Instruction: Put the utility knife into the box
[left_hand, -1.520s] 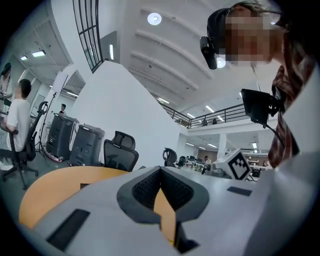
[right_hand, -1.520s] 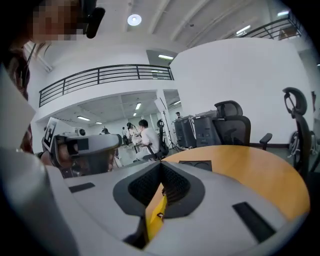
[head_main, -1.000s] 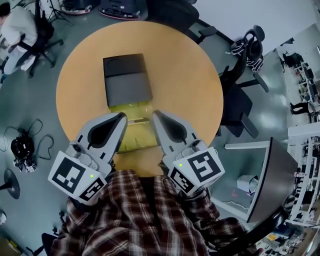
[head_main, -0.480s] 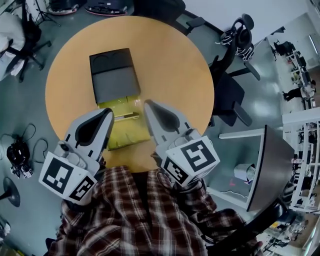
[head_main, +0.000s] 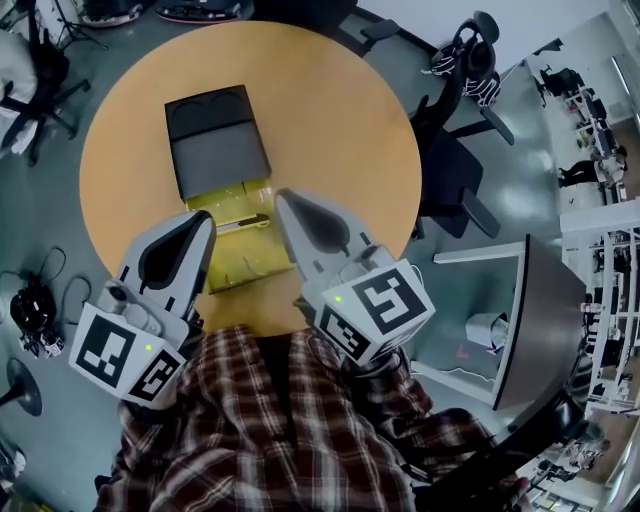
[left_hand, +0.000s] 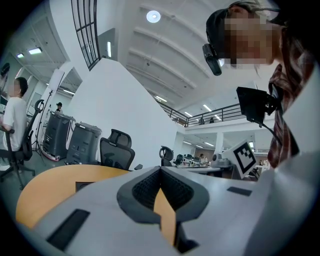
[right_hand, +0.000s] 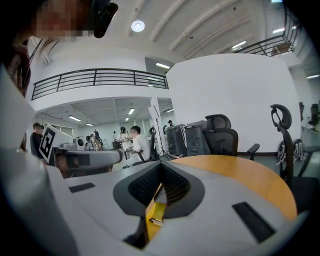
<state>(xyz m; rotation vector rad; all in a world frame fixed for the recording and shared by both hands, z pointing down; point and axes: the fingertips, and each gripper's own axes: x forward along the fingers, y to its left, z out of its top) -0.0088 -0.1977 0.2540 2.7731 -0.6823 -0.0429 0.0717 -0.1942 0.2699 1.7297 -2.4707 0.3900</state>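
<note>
Left hand-held gripper (left_hand: 160, 170): jaws are pressing together with nothing between them; only a sliver of table is showing through the slit. Right hand-held gripper (right_hand: 160, 167): likewise closed and empty, with a strip of yellow showing past the pads.

From the head view, both are hanging low over the near side of the table (head_main: 340, 110), flanking the open yellow-green part of the box (head_main: 250, 262). The utility knife (head_main: 243, 224) is lying crosswise inside that open part, just short of the dark lid (head_main: 215, 150), and is touching neither gripper. It appears to be sitting in the box already.

Handling, by judgement: slim, stiff and light, with a smooth handle likely to slip in a shallow pinch. Taking it across the middle of the handle, clear of the blade end, looks safest.

Against a second ago: table and box are sitting further up and left in view, suggesting the head camera has swung. The grippers are keeping the same flanking stance, the right tip reaching slightly further forward.
</note>
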